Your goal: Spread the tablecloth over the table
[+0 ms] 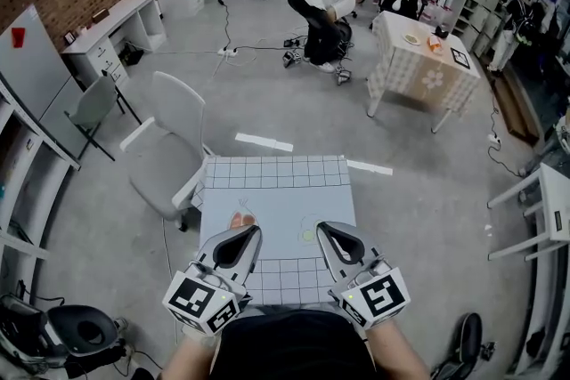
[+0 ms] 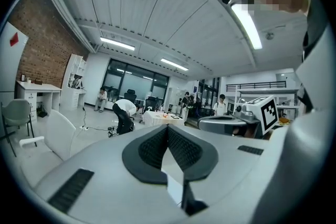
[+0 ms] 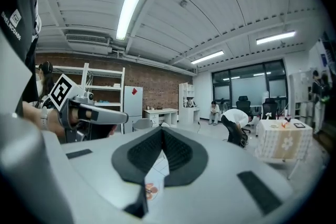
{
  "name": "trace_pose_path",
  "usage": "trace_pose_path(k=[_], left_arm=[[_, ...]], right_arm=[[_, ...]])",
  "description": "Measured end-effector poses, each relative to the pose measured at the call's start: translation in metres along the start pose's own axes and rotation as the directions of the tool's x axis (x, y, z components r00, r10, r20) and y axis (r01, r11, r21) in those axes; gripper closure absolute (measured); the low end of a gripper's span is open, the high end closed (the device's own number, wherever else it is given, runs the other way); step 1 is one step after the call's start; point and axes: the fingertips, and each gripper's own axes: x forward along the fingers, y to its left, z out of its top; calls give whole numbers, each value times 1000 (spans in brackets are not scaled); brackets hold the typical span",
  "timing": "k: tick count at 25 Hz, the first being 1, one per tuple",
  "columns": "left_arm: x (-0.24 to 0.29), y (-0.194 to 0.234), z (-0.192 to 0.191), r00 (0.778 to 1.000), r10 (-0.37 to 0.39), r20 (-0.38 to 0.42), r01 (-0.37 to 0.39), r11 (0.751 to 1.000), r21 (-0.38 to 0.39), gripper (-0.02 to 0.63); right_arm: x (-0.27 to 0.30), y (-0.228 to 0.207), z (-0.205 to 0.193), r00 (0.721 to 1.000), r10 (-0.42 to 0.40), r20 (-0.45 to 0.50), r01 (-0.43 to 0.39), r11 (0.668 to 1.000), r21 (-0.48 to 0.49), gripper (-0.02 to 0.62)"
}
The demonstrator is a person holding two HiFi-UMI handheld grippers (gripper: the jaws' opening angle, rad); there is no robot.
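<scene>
A pale blue tablecloth [image 1: 276,191] with a checked border covers a small square table right in front of me. Both grippers hang side by side over its near half, pointing away from me and nearly level. My left gripper [image 1: 252,230] is shut, and a pale strip of the tablecloth [image 2: 176,181] hangs from between its dark pads [image 2: 152,147]. My right gripper [image 1: 322,229] is shut too, pinching a fold of the tablecloth [image 3: 153,178] that shows grid lines and an orange print. Small creases curve round both tips in the head view.
A grey chair [image 1: 165,142] stands against the table's left side. Further back are a second table [image 1: 419,67] with a checked cloth and a person bending over [image 1: 321,13]. White desks line the left wall, and a white desk [image 1: 548,209] stands at the right.
</scene>
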Motion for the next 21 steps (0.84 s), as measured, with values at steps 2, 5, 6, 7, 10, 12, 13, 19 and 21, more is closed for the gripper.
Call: trace_pose_path(k=[2,5,6,7,10,12,13,19,21], left_arm=[[1,2,-1,1000,-3,-2,3,1000,4,594],[4,5,-3,1000,1,-9,-1,1000,17,594],[4,7,-3,1000,2,-10,-2,1000,15,594],[5,9,-3,1000,2,-9,-2,1000,9,594],[7,13,-4,1000,-7,-13,7,1000,-1,594],[9,15,-4,1000,-8,-14,8,1000,1,594],[9,16,-4,1000,-8,-13,8,1000,2,594],[31,-4,-3,1000,8,-16,-8,1000,-5,594],[37,-8,-4,1000,15,-20,-15,1000,-7,594]], right_arm=[[2,0,-1,1000,0,-3,0,1000,-2,584],[5,-2,0,1000,-3,-5,3,1000,-7,584],[7,-3,0,1000,-4,-5,4,1000,-7,584],[9,-4,1,1000,-4,-4,4,1000,-7,584],[13,-5,3,1000,-2,-1,2,1000,-10,584],[16,-7,3,1000,-4,-1,4,1000,-10,584],[17,-8,3,1000,-6,-1,6,1000,-9,584],[0,-40,7,1000,-10,4,10,1000,-9,584],[-4,-49,6,1000,-8,4,8,1000,-8,584]])
